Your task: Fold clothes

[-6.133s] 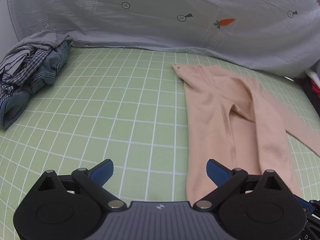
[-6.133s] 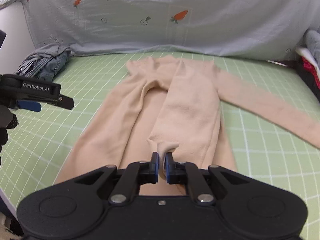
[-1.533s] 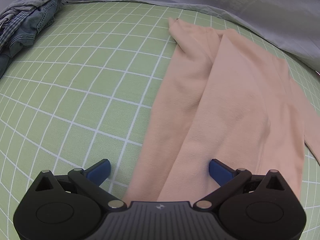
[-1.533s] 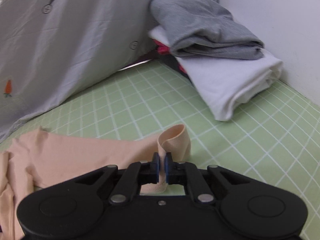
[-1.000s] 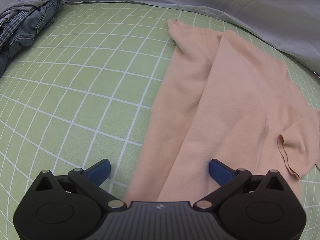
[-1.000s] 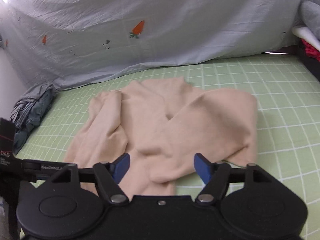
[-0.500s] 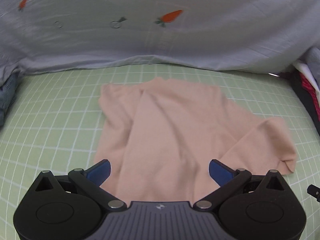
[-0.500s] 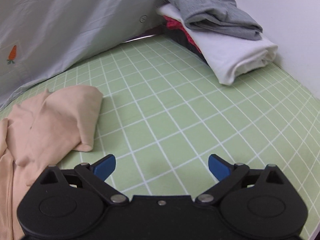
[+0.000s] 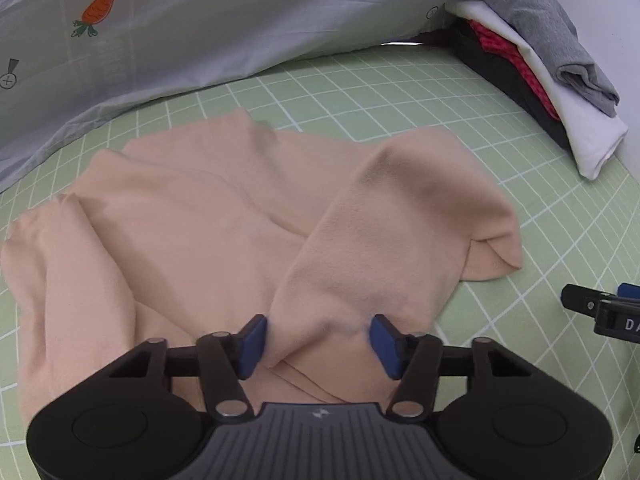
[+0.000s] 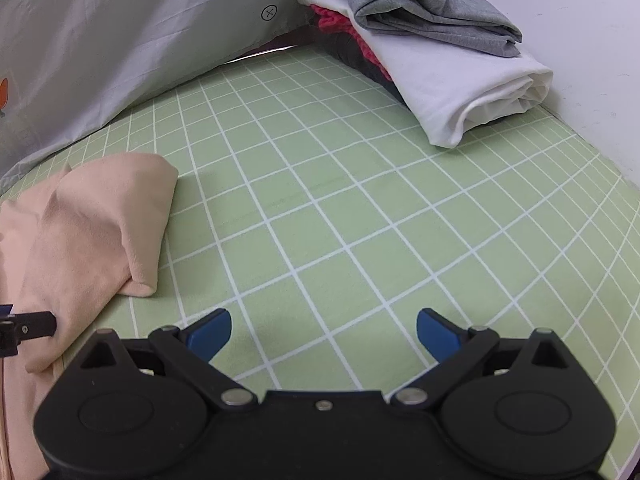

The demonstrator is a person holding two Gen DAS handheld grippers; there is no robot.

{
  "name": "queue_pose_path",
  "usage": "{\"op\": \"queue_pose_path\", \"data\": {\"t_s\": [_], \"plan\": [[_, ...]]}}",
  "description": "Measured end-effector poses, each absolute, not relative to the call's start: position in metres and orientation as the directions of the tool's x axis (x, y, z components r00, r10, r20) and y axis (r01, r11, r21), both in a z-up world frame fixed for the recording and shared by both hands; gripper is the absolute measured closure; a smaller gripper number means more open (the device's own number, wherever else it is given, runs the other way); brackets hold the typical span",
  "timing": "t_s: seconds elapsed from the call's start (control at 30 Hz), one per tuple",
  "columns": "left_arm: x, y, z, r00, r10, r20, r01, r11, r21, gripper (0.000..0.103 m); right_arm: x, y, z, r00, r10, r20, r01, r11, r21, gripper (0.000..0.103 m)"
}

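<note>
A peach long-sleeved top (image 9: 224, 224) lies on the green grid mat (image 9: 520, 200) with both sleeves folded across its body. My left gripper (image 9: 318, 344) is partly closed, its blue pads on either side of the folded sleeve's cuff end, not clamped. The top's folded right edge also shows in the right wrist view (image 10: 100, 224). My right gripper (image 10: 324, 330) is open and empty over bare mat to the right of the top. Its tip shows in the left wrist view (image 9: 600, 308).
A stack of folded clothes (image 10: 440, 40), grey on white over red and dark, sits at the mat's far right corner by a white wall. A pale sheet with carrot prints (image 9: 160, 32) hangs along the back edge.
My left gripper has moved right and forward onto the folded sleeve, and its jaws have narrowed around the cuff end. My right gripper has stayed open and barely shifted.
</note>
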State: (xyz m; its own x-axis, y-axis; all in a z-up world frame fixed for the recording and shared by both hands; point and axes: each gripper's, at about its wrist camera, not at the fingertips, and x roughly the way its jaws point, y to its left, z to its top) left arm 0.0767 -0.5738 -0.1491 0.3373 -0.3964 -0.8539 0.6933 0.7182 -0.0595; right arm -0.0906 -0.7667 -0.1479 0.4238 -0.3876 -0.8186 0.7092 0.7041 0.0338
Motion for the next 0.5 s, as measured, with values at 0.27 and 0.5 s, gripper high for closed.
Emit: {"op": "queue_pose_path", "data": {"t_s": [0.27,0.5], "plan": [[0.08,-0.538,-0.114,0.413,-0.477,-0.776,0.67,0.736,-0.097,0.098,-0.08,-0.754,-0.151,0.418,-0.37,-0.83,0.666,0.746,0.003,0.003],[0.118,-0.451,-0.089,0.571,-0.374,-0.731,0.433,0.893,-0.119,0.098,-0.067,-0.735,-0.152,0.418,-0.345,-0.84,0.597,0.802,-0.032,0.003]]}}
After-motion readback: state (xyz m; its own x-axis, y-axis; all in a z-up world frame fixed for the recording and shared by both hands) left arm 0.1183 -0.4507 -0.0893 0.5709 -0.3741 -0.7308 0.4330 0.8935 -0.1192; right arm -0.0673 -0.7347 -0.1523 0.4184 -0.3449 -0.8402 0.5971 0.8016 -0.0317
